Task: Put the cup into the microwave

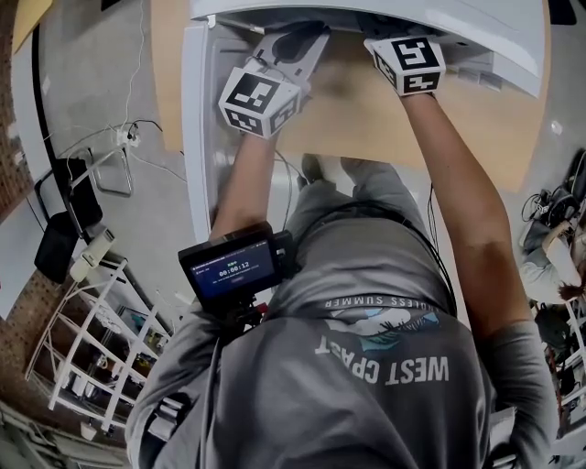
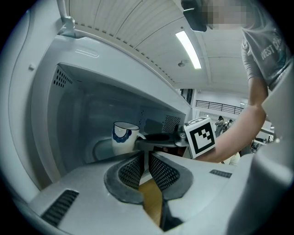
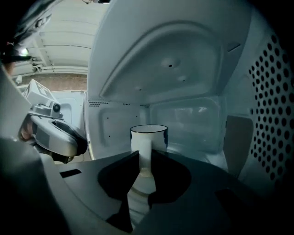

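Observation:
A white cup [image 3: 149,135] with a blue rim pattern stands upright inside the open microwave [image 1: 366,14]. My right gripper [image 3: 144,158] reaches into the cavity and is shut on the cup's handle. In the left gripper view the cup [image 2: 123,135] is over the glass turntable [image 2: 98,149], with the right gripper [image 2: 158,137] beside it. I cannot tell whether the cup touches the turntable. My left gripper [image 2: 146,158] sits at the mouth of the microwave, its jaws close together with nothing between them. In the head view the left gripper [image 1: 302,41] points into the opening, and the right gripper's jaws are hidden inside.
The microwave door [image 1: 197,137] hangs open on the left. The microwave stands on a wooden table [image 1: 366,119]. Cables and a power strip [image 1: 124,137] lie on the floor to the left, near a white wire rack [image 1: 92,339]. The cavity's perforated right wall [image 3: 271,92] is close by.

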`<state>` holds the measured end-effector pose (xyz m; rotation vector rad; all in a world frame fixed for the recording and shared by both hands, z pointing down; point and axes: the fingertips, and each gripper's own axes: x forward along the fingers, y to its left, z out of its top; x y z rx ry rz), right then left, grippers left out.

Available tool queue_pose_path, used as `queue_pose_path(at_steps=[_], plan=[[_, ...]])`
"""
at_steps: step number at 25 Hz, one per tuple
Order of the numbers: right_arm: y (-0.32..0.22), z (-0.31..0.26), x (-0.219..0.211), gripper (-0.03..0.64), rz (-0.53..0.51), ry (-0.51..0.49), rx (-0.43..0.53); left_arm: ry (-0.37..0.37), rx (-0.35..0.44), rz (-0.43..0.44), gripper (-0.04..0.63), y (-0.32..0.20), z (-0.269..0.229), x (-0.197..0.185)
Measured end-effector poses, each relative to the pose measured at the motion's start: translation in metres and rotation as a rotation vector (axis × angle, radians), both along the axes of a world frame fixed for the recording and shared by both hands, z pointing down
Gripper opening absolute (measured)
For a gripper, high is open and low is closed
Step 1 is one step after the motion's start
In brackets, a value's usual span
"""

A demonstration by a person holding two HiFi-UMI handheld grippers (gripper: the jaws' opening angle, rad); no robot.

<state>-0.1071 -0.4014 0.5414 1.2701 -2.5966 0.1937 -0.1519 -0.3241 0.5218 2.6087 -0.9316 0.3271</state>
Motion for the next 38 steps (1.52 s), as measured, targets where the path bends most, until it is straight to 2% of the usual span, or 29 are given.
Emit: queue_pose_path(at_steps=[11, 17, 28, 33, 38], plan=[[-0.002, 0.002, 0.000, 0.071, -0.001, 0.018, -0.007, 0.006, 0.002, -0.002, 0.023, 0.001, 0.000, -0.002], [0.002, 0.003, 0.005, 0.118, 0.018, 0.001, -0.013, 0.005, 0.016, 0.009, 0.023, 0.001, -0.002, 0.000], [0.012, -0.007, 0.018, 0.118, 0.038, -0.026, -0.010, 0.012, 0.048, 0.034, 0.023, -0.002, -0.015, 0.013], [0.023, -0.001, 0.021, 0.112, 0.041, -0.051, -0.025, 0.011, 0.062, 0.035, 0.023, 0.004, -0.015, 0.011], [0.030, -0.006, 0.022, 0.063, 0.022, -0.069, -0.035, 0.015, 0.082, 0.044, 0.023, 0.005, -0.020, 0.015]])
